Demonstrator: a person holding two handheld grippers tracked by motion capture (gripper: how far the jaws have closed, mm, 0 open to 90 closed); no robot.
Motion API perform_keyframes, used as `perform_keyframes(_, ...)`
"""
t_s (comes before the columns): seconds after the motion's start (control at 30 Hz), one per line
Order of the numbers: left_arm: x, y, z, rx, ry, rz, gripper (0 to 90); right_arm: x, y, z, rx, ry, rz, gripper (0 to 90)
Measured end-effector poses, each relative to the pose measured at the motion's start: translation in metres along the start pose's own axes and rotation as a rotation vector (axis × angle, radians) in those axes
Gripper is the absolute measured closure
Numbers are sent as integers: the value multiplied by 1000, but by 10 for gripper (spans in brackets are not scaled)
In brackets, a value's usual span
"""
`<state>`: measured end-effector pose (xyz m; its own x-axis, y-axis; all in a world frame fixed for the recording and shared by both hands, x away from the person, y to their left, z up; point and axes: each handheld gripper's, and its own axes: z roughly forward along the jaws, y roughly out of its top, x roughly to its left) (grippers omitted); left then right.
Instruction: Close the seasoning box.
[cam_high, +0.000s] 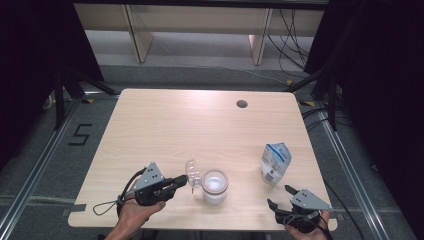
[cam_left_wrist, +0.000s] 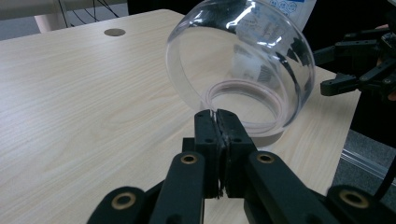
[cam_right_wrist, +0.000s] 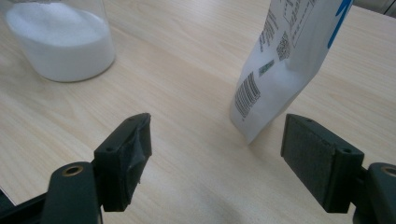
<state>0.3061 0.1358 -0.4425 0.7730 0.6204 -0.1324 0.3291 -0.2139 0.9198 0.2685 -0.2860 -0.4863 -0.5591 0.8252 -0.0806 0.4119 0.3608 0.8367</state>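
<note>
A clear domed lid hangs tilted just left of a glass jar that holds white powder. My left gripper is shut on the lid's lower rim, and the jar's pinkish mouth shows through the lid. To the right, a white and blue bag stands upright on the table. My right gripper is open near the table's front right edge, a little short of the bag, with nothing between its fingers.
The light wooden table has a round cable hole at the back right. Grey floor, metal rails and cables surround the table. The other gripper shows beyond the lid.
</note>
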Motion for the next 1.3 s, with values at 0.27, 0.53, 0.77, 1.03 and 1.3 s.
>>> perform_keyframes(0.27, -3, 3, 2, 4, 0, 11, 872, -1, 0, 0, -8, -17, -30, 256)
perform_keyframes(0.53, -5, 5, 6, 2, -6, 14, 871, 0, 0, -1, -6, -18, -14, 256)
perform_keyframes(0.77, -8, 7, 9, 6, -11, 33, 868, 0, 1, -1, -7, -16, -15, 256)
perform_keyframes(1.03, -11, 9, 13, 10, -25, 42, 864, -1, 1, -1, -8, -18, -26, 256)
perform_keyframes(1.3, -13, 9, 18, 8, -43, 43, 858, 1, 1, -1, -4, -16, -6, 256)
